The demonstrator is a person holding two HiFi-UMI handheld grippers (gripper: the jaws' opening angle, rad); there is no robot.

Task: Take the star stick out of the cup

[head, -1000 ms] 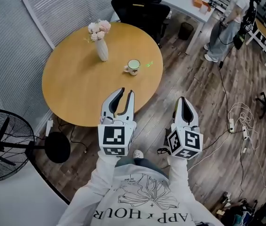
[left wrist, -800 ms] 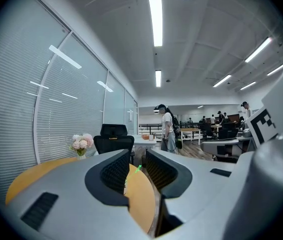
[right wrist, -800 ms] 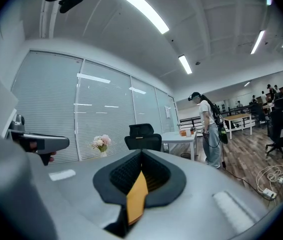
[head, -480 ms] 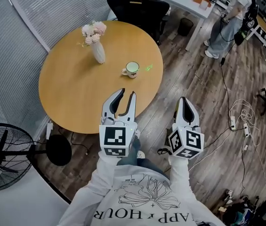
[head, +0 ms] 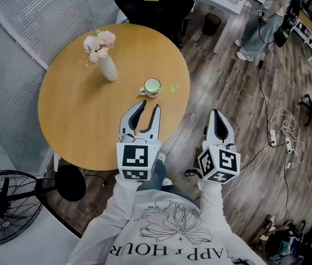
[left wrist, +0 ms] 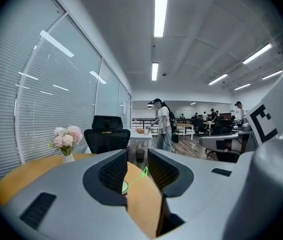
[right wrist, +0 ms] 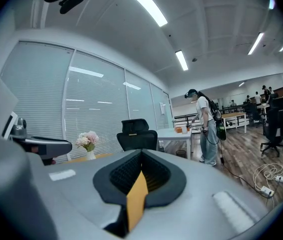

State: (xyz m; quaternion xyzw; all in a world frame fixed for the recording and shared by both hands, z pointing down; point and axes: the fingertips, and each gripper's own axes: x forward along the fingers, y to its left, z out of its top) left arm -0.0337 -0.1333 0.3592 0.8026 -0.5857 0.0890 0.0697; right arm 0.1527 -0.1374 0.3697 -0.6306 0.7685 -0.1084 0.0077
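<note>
A white cup stands near the right edge of the round wooden table. A green star stick leans out of it to the right. My left gripper hovers over the table's near edge, just short of the cup, open and empty; its jaws have just been opening. Between its jaws in the left gripper view I see the cup and the green star. My right gripper is off the table to the right, over the wooden floor, its tips together and empty.
A white vase of pink flowers stands on the table's far left. A black office chair is behind the table, a floor fan at lower left. A person stands by a white desk. Cables lie on the floor.
Both grippers have moved forward towards the table, and the cup now lies closer to the left gripper. The left jaws stand a little wider apart.
</note>
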